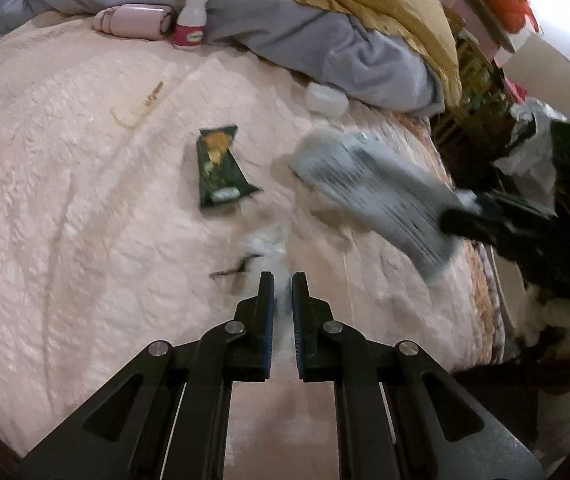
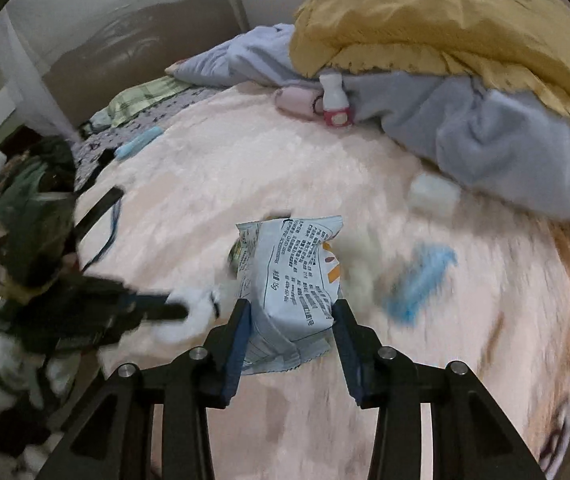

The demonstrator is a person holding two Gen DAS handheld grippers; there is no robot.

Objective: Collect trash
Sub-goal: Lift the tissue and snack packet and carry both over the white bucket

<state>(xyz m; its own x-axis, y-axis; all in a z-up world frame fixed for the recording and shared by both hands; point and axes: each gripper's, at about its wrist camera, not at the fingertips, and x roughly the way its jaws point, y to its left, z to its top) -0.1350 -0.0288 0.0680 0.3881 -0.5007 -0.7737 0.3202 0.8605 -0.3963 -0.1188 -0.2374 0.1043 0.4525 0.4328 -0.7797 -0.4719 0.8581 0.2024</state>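
Left gripper (image 1: 283, 280): jaws pressed nearly together on a wad of crumpled white tissue (image 1: 267, 246), pinched at its near end only, so keep the squeeze on and lift straight up off the pink bedspread (image 1: 65, 200) before swinging anywhere. Just beyond it lies a dark green wrapper (image 1: 217, 168), flat and untouched; further back a white bottle with a pink label (image 1: 191, 20) stands against the grey blanket (image 1: 345, 52), a small white box (image 1: 325, 98) beside that blanket's edge. Right gripper (image 2: 291, 308): jaws partly closed around a pale blue snack packet (image 2: 289, 280), pads touching both its sides; the packet is puffy and looks crushable, so I'd judge a firmer pinch is needed before carrying. A blurred blue scrap (image 2: 421, 280) lies to its right on the bed. Room: the middle of the bed is open; the heaped blanket and yellow quilt (image 2: 445, 20) wall off the far side, the bed edge drops away on the right of the left view, and the two grippers sit near each other there, so move them one at a time.
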